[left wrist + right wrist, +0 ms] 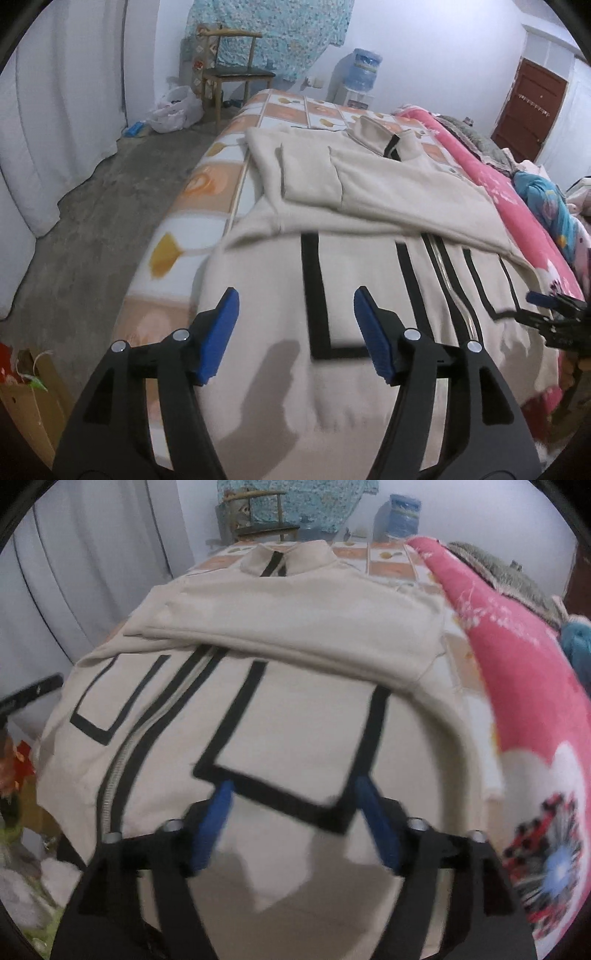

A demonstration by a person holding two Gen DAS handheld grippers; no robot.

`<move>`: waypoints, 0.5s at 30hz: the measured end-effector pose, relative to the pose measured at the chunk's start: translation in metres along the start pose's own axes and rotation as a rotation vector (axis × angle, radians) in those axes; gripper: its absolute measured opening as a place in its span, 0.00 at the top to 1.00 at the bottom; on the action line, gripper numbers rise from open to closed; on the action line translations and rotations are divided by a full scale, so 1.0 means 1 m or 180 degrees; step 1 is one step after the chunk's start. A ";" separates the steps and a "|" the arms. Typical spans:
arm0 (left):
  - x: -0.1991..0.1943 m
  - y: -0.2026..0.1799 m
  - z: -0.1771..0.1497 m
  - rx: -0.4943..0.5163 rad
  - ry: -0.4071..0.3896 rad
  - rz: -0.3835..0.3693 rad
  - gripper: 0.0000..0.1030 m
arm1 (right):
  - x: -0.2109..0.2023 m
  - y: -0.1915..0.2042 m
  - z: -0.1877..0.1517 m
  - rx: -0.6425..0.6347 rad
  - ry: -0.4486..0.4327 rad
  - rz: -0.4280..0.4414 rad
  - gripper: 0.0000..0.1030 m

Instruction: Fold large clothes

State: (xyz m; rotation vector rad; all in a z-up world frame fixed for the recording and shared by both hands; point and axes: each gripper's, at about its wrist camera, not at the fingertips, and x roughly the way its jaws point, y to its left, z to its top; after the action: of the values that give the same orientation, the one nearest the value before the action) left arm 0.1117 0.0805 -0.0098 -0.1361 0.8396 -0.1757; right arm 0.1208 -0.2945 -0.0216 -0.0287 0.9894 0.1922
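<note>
Sleeves are folded in already, so the jacket (388, 192) on the bed (207, 177) looks about halfway. Both the left tool (295, 334) and right tool (291, 825) hang wide open over its hem, holding nothing. Next up is probably pinching the hem and flipping it toward the collar.

Left hand-held gripper (295, 332) and right hand-held gripper (295, 825) both hover, jaws spread wide.

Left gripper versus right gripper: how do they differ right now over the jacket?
The left gripper sits over the jacket's left half, by the bed's outer edge; the right gripper sits over the right half, next to the pink blanket. The left frames one black stripe; the right frames a black rectangle's corner. Shared: both have jaws open, hold nothing, and sit near the hem.
</note>
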 end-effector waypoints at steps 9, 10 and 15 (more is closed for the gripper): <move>-0.027 0.035 -0.065 -0.0298 0.0096 0.0060 0.41 | 0.015 0.013 -0.012 -0.0094 0.0037 -0.0184 0.22; -0.028 0.037 -0.068 -0.0324 0.0111 0.0046 0.42 | 0.016 0.013 -0.011 -0.0087 0.0058 -0.0177 0.22; -0.026 0.052 -0.088 -0.0533 0.0252 -0.0174 0.47 | 0.017 0.008 -0.009 0.0032 0.0049 -0.0115 0.22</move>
State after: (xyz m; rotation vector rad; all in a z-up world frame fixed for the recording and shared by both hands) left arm 0.0336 0.1327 -0.0589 -0.3110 0.9298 -0.1629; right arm 0.1215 -0.2854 -0.0405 -0.0390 1.0043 0.1542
